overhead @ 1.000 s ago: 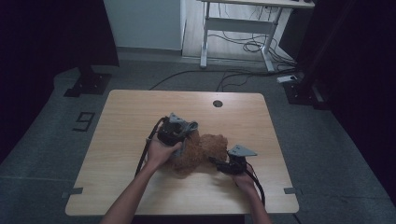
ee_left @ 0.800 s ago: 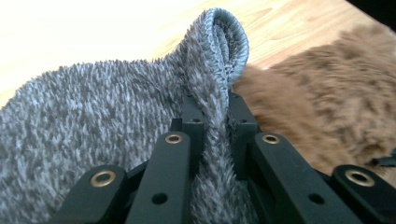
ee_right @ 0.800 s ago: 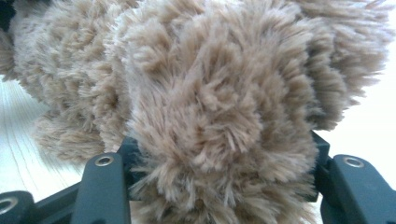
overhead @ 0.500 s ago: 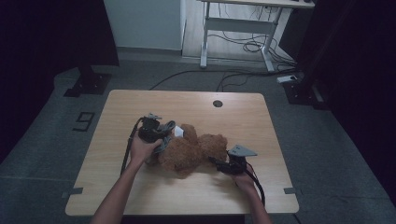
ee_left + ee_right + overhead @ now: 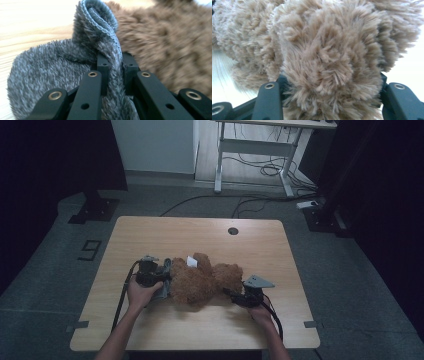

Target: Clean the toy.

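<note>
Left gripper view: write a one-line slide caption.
Left gripper pinches a fuzzy grey fabric garment by its stitched hem beside a brown plush teddy bear.

Plush bear [image 5: 205, 282] lying mid-table [image 5: 260, 250] — cloth [image 5: 165, 287] at its left, touching

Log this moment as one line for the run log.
left gripper: shut on grey fuzzy cloth | right gripper: clamped on brown plush toy | toy lying on table

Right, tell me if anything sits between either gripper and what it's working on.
Nothing visible does. The left gripper is already clamped on the grey fuzzy cloth, and the right gripper has the brown teddy bear directly between its jaws.
</note>
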`<state>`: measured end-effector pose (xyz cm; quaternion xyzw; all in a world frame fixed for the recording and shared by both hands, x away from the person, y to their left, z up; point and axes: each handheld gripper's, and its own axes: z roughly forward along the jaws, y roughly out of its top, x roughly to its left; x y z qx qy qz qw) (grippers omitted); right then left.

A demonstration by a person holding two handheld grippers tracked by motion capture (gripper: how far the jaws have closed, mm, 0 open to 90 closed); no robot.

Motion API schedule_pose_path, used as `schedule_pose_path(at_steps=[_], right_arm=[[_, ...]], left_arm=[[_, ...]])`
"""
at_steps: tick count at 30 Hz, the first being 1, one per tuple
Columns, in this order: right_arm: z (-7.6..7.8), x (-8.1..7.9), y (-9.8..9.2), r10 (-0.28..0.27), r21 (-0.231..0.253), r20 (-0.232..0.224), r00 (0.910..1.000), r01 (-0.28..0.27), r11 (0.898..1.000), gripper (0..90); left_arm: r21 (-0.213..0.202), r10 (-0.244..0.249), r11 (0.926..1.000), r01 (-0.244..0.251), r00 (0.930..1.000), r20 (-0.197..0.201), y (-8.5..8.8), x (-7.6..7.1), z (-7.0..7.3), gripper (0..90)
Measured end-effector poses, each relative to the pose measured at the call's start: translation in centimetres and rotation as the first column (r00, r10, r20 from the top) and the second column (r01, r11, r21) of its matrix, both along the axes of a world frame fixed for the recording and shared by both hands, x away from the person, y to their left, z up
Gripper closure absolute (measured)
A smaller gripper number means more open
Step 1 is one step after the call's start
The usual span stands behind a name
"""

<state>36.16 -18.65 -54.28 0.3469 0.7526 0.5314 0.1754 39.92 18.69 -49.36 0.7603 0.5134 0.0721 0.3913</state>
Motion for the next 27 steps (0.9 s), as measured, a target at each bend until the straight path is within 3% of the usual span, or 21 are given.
schedule_pose_path(at_steps=[2, 8, 9, 10, 12, 15, 16, 20, 23, 27], right_arm=[[0.1, 0.0, 0.1, 0.000, 0.002, 0.004, 1.0000, 0.000, 1.000, 42.5], [1.0, 1.0, 0.8, -0.003, -0.004, 0.037, 0.9993, 0.003, 1.000, 43.3], [1.1, 1.7, 1.0, -0.033, -0.017, 0.065, 0.9973, 0.035, 0.999, 43.5], [1.2, 2.1, 0.9, -0.057, -0.018, 0.079, 0.9953, 0.058, 0.998, 43.7], [1.1, 2.7, 0.7, -0.102, -0.010, 0.100, 0.9898, 0.103, 0.995, 43.8], [0.4, 3.1, 0.3, -0.125, -0.012, 0.086, 0.9884, 0.127, 0.992, 43.8], [0.3, 3.1, 0.2, -0.122, -0.012, 0.085, 0.9889, 0.124, 0.992, 43.7], [0.4, 2.8, -0.1, -0.104, -0.031, 0.087, 0.9908, 0.107, 0.994, 43.6], [0.3, 2.4, -0.3, -0.082, -0.044, 0.089, 0.9927, 0.086, 0.995, 43.2], [0.2, 2.2, -0.5, -0.071, -0.038, 0.093, 0.9932, 0.074, 0.997, 43.0]], left_arm=[[-0.048, -0.002, 0.9988, 0.002, 1.0000, -0.006, -0.2, 0.4, 0.2, 80.5], [-0.052, 0.020, 0.9985, -0.018, 0.9991, 0.037, -1.9, 2.3, 1.0, 81.5], [-0.087, 0.032, 0.9959, -0.028, 0.9985, 0.045, -2.2, 3.3, 1.4, 81.6], [-0.087, 0.032, 0.9959, -0.028, 0.9985, 0.045, -2.2, 3.3, 1.4, 81.6], [-0.135, 0.026, 0.9907, -0.019, 0.9984, 0.050, -2.6, 4.5, 1.8, 81.5], [-0.115, 0.013, 0.9933, -0.005, 0.9980, 0.062, -3.2, 4.7, 2.1, 81.0], [-0.077, 0.008, 0.9971, -0.002, 0.9967, 0.080, -3.6, 4.4, 2.3, 80.9], [-0.087, 0.006, 0.9962, 0.003, 0.9952, 0.098, -3.2, 3.7, 3.1, 80.4], [-0.074, -0.025, 0.9966, 0.038, 0.9861, 0.164, -4.1, 2.8, 5.3, 80.3], [-0.035, -0.065, 0.9967, 0.074, 0.9784, 0.196, -6.1, 3.2, 6.8, 79.8]])
